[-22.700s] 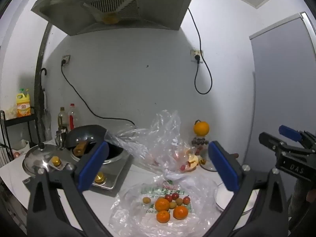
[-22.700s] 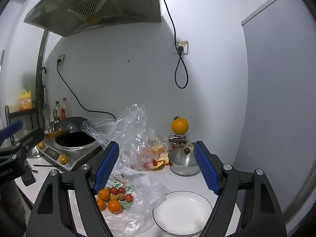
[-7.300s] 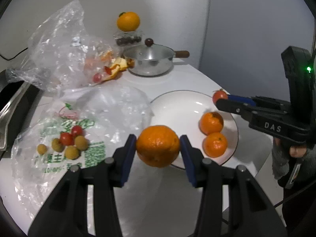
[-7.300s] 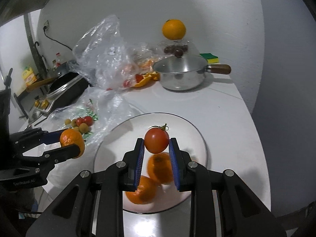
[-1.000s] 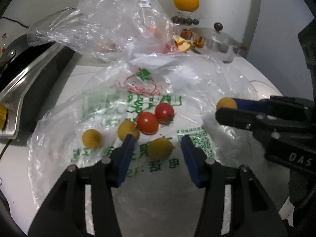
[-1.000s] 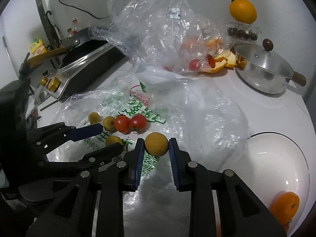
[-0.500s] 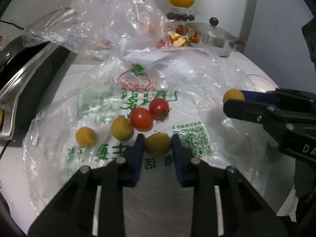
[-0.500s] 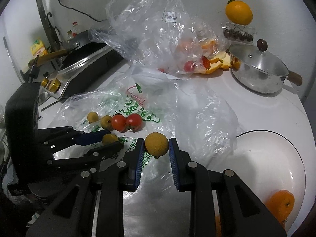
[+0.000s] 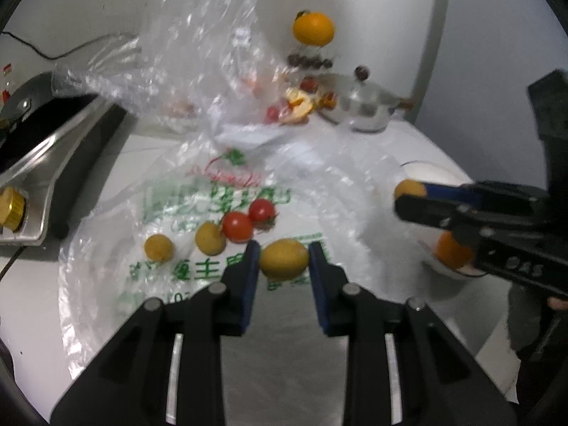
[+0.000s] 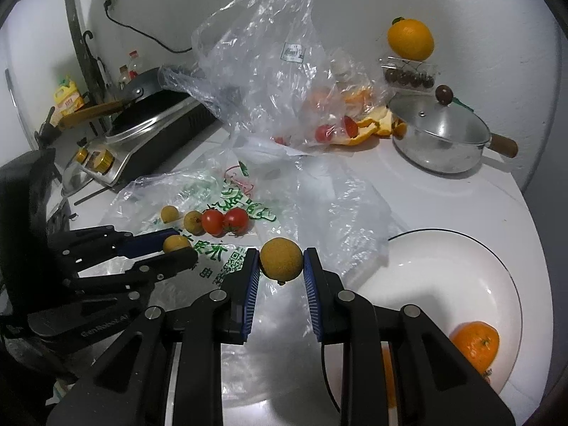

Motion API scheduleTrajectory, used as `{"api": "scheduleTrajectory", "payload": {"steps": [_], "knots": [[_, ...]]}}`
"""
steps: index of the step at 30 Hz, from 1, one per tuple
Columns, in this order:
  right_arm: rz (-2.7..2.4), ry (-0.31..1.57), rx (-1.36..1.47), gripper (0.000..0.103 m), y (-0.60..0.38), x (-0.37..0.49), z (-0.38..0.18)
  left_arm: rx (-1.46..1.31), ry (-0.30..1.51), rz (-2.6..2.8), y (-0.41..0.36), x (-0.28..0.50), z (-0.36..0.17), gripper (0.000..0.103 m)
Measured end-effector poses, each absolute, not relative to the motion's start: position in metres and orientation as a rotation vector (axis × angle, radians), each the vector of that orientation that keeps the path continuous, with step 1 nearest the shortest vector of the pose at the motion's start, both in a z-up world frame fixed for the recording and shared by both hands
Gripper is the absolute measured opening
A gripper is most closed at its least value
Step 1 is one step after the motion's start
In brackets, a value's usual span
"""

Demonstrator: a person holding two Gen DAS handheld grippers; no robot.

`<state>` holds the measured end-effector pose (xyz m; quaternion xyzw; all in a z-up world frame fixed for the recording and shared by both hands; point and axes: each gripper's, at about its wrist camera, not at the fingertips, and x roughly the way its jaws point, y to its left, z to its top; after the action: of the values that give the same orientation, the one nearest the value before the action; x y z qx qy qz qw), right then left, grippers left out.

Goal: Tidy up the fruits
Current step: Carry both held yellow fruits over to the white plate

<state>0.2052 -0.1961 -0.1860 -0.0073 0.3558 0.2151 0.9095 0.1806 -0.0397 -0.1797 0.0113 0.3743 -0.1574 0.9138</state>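
My left gripper [image 9: 283, 259] is shut on a small yellow fruit [image 9: 283, 258], lifted just above the flat plastic bag [image 9: 213, 206]. On that bag lie two red tomatoes [image 9: 237, 226] and two more yellow fruits [image 9: 158, 247]. My right gripper [image 10: 280, 261] is shut on another small yellow fruit [image 10: 281, 258], held over the bag's edge left of the white plate [image 10: 443, 273]. An orange [image 10: 475, 346] lies on the plate at its near right. In the right wrist view the left gripper [image 10: 177, 245] shows at the left with its fruit.
A crumpled clear bag [image 10: 262, 67] with peels and tomatoes stands behind. A lidded steel pot [image 10: 440, 135] sits at the back right, with a large orange [image 10: 410, 39] on a box of dark fruit. A stove with a black pan [image 10: 152, 113] is at the left.
My left gripper closed on the yellow fruit on the bag and lifted it a little. My right gripper, still holding its fruit, drifted toward the plate.
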Motion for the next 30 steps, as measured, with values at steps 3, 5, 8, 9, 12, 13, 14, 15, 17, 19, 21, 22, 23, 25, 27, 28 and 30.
{"api": "scheduleTrajectory", "payload": {"steps": [3,5,8,9,12,13,14,15,17,19,21,22,23,25,27,28,30], "knots": [[0.443,0.716,-0.026,0.027,-0.200,0.199,-0.181,0.018,0.750,-0.338,-0.045,0.174,-0.169,0.029],[0.438,0.706,-0.013,0.027,-0.204,0.196,-0.178,0.023,0.732,-0.344,-0.051,0.170,-0.162,0.029],[0.438,0.680,-0.005,0.027,-0.211,0.188,-0.171,0.026,0.711,-0.354,-0.057,0.163,-0.153,0.029],[0.437,0.675,-0.005,0.027,-0.213,0.186,-0.170,0.027,0.704,-0.357,-0.058,0.160,-0.150,0.029],[0.437,0.663,-0.004,0.027,-0.221,0.178,-0.167,0.026,0.690,-0.363,-0.064,0.154,-0.145,0.029],[0.435,0.661,-0.003,0.027,-0.224,0.176,-0.166,0.027,0.686,-0.364,-0.067,0.152,-0.143,0.029],[0.433,0.658,-0.002,0.027,-0.227,0.175,-0.166,0.029,0.685,-0.365,-0.069,0.150,-0.142,0.029],[0.431,0.654,-0.002,0.027,-0.230,0.172,-0.165,0.032,0.684,-0.367,-0.072,0.149,-0.141,0.029],[0.426,0.646,0.003,0.027,-0.237,0.169,-0.164,0.040,0.678,-0.371,-0.077,0.144,-0.138,0.029],[0.422,0.637,0.006,0.027,-0.243,0.165,-0.162,0.044,0.673,-0.374,-0.082,0.141,-0.136,0.029],[0.413,0.627,0.009,0.027,-0.250,0.162,-0.161,0.051,0.666,-0.378,-0.088,0.137,-0.133,0.029],[0.409,0.624,0.010,0.027,-0.253,0.160,-0.161,0.052,0.663,-0.380,-0.090,0.136,-0.132,0.029],[0.404,0.622,0.011,0.027,-0.256,0.159,-0.161,0.055,0.661,-0.382,-0.093,0.135,-0.132,0.029],[0.394,0.617,0.018,0.027,-0.265,0.156,-0.162,0.062,0.661,-0.387,-0.100,0.133,-0.130,0.029],[0.385,0.612,0.025,0.027,-0.274,0.153,-0.162,0.069,0.657,-0.394,-0.109,0.130,-0.128,0.029],[0.382,0.610,0.028,0.027,-0.278,0.152,-0.162,0.072,0.655,-0.397,-0.113,0.130,-0.128,0.029],[0.375,0.605,0.036,0.027,-0.289,0.149,-0.162,0.074,0.656,-0.404,-0.120,0.129,-0.128,0.029]]}}
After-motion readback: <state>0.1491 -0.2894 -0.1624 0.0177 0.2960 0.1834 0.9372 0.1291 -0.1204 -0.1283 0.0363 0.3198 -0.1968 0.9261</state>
